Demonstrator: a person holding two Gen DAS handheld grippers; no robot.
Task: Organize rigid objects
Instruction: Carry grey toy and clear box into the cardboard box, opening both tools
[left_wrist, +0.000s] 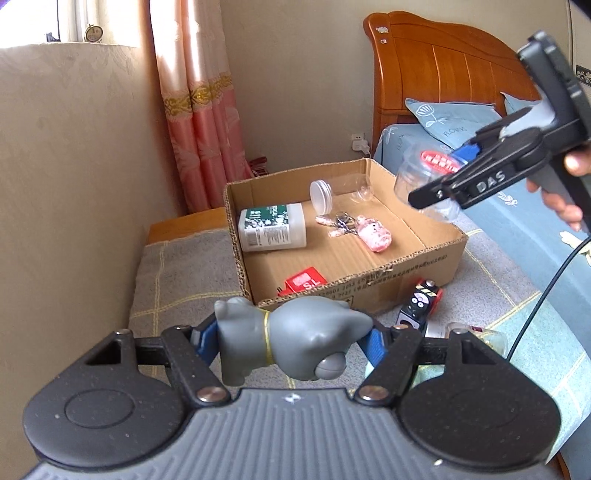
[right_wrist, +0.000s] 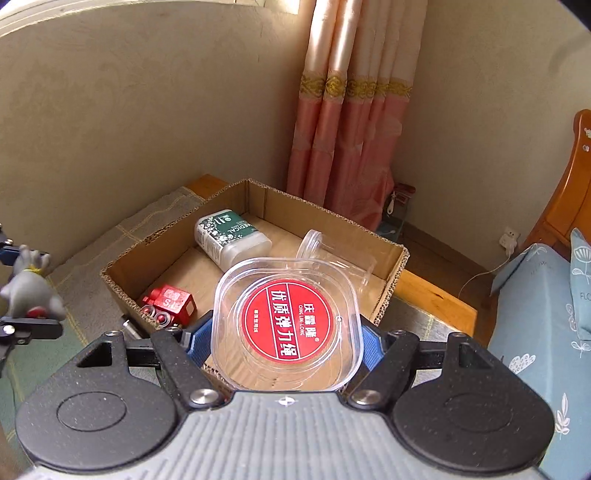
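My left gripper (left_wrist: 291, 338) is shut on a grey rubber animal toy (left_wrist: 291, 339) and holds it just short of the near wall of a cardboard box (left_wrist: 406, 275); the toy also shows in the right wrist view (right_wrist: 29, 291). My right gripper (right_wrist: 286, 332) is shut on a clear plastic tub with a red label (right_wrist: 286, 325) and holds it above the box (right_wrist: 177, 236); the tub also shows in the left wrist view (left_wrist: 424, 173). In the box lie a white bottle (left_wrist: 271, 227), a clear jar (left_wrist: 332, 195), a pink keychain (left_wrist: 369, 230) and a red toy (left_wrist: 304, 282).
The box sits on a grey checked blanket (left_wrist: 177, 280) on a bed. A black and red toy (left_wrist: 419, 302) and another clear item (left_wrist: 484, 338) lie outside the box near its front right corner. A wall (left_wrist: 74, 166) stands to the left, a wooden headboard (left_wrist: 443, 66) behind.
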